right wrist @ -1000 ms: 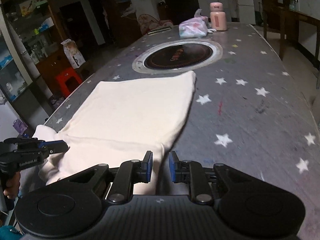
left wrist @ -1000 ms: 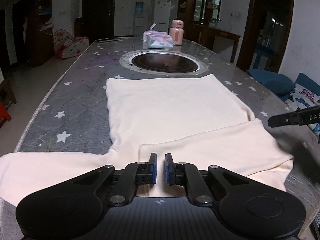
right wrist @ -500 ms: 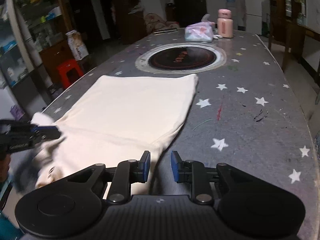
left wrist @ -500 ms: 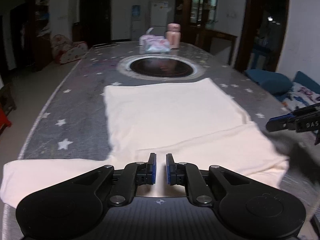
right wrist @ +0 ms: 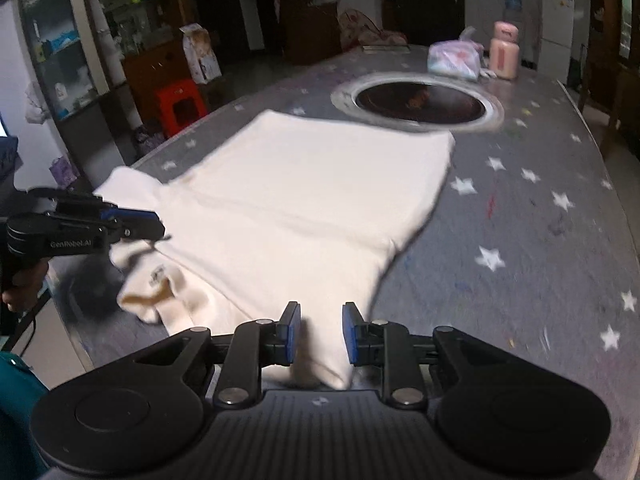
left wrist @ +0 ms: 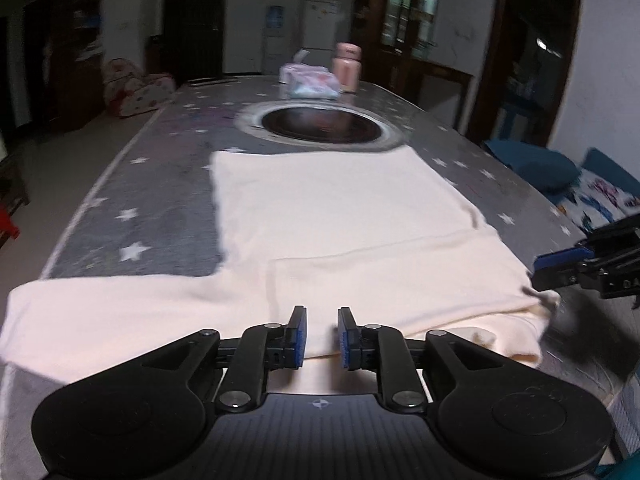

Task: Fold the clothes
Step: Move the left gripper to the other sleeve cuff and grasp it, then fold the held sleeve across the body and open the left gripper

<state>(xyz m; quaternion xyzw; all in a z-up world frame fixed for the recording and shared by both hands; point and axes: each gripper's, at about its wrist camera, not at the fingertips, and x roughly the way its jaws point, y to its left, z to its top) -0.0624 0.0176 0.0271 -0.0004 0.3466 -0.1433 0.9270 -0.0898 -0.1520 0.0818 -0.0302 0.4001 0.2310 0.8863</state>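
Cream knit garment, soft and matte, spread flat on a grey star-printed table, lying just ahead of and under both grippers. One sleeve stretched out sideways to the left of the left gripper; the other already doubled across the chest, forming a straight folded edge. Left gripper: black, with blue ribbed pads, jaws opening, gap narrow, cloth behind the gap but nothing pinched. Right gripper: same build, narrow gap, pads clear of the fabric, folded sleeve end lying below between them. Collar with a brownish lining rumpled to the left of the right gripper. Farther ahead, a round dark glass hob ringed in metal, then a crinkly plastic tissue pack beside a smooth pink bottle.
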